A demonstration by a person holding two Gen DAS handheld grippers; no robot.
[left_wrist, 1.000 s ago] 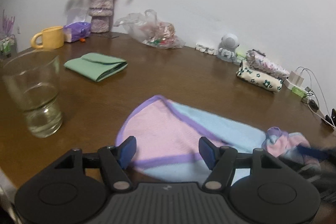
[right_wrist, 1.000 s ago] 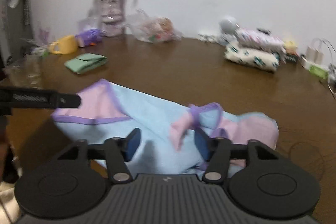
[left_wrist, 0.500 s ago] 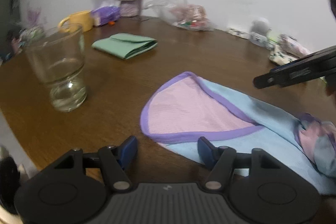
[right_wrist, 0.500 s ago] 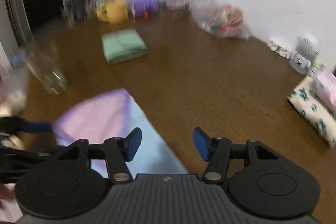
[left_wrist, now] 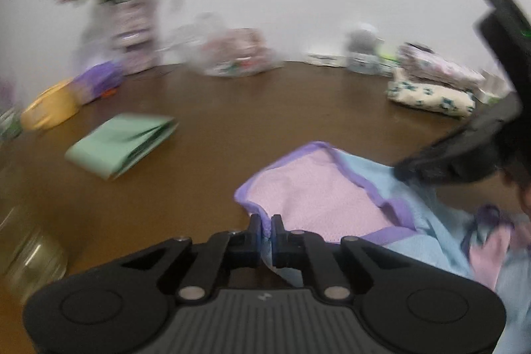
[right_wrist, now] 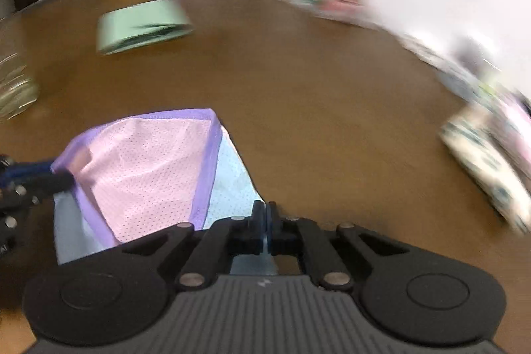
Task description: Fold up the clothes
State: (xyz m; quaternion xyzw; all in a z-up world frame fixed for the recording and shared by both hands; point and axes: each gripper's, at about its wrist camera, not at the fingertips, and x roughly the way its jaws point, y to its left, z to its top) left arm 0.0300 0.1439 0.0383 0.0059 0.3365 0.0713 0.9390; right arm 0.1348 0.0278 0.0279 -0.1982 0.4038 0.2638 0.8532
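Two holds: both grippers grip one garment (left_wrist: pixel 318 198), a pink and light-blue mesh piece with purple binding, lying on the brown desk (left_wrist: pixel 265 108) just ahead of both cameras.
Left gripper (left_wrist: pixel 264 226): fingers pressed together on the purple-bound edge at the near left of the pink panel.
Right gripper (right_wrist: pixel 264 229): fingers pressed together on a tongue of the light-blue cloth at its near right edge.
Lie of the garment: the pink panel faces up with blue beside and under it; in the left wrist view a bunched pink and purple part trails off to the right, so it is not yet a flat, squared fold.
Weight and stiffness: judged very light and limp; the perforated weave should drape and sag between the two holds and keep no shape of its own.
Slip: thin mesh may creep out of a shallow pinch; the bound purple edge is thicker and looks the surer place to hold.
Where to take hold: at the binding or a corner, the two holds well apart, so the cloth hangs taut between them.
Risk: the bunched end may drag or fold under; blur makes its exact lie hard to tell.
Other cloth: a folded green piece (left_wrist: pixel 121 145) and a folded patterned stack (left_wrist: pixel 431 88) lie well apart from the garment.
Nearby: a glass (left_wrist: pixel 30 257) stands near the left gripper, possibly within reach of a swung edge.
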